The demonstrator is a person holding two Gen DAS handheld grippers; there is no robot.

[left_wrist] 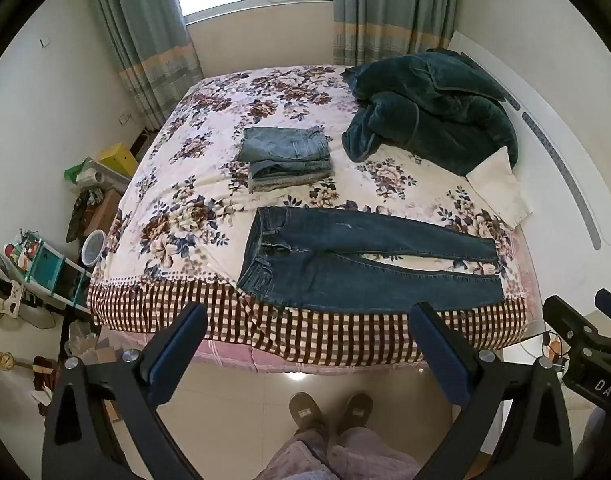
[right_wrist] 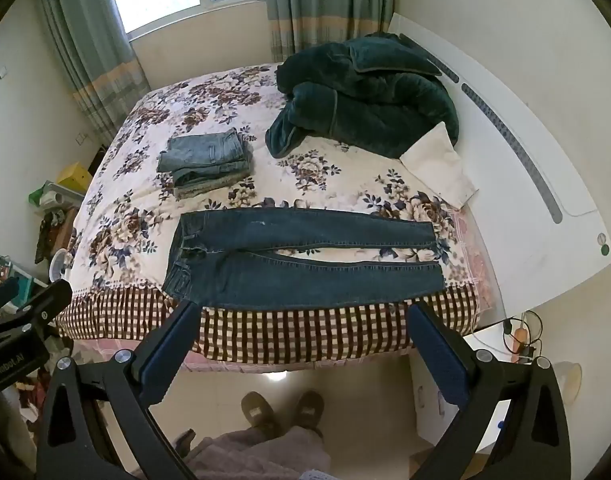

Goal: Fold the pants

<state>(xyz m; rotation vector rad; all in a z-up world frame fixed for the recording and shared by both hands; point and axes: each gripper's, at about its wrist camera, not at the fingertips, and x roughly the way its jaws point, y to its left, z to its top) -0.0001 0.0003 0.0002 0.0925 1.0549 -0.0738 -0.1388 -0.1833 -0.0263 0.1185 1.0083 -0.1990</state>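
Observation:
Dark blue jeans (left_wrist: pixel 345 264) lie flat along the near edge of the bed, waistband to the left, legs stretched right and slightly apart; they also show in the right wrist view (right_wrist: pixel 297 260). My left gripper (left_wrist: pixel 309 320) is open and empty, held back from the bed above the floor. My right gripper (right_wrist: pixel 301 320) is open and empty too, also short of the bed edge. The right gripper's body shows at the right edge of the left wrist view (left_wrist: pixel 585 344).
A stack of folded lighter jeans (left_wrist: pixel 287 156) sits mid-bed on the floral bedspread (left_wrist: pixel 185 200). A dark green blanket (left_wrist: pixel 429 108) and white pillow (left_wrist: pixel 497 184) lie by the headboard. Cluttered shelves (left_wrist: pixel 45 272) stand left; a white nightstand (right_wrist: pixel 493 344) right. The person's feet (left_wrist: pixel 329 412) are on the floor.

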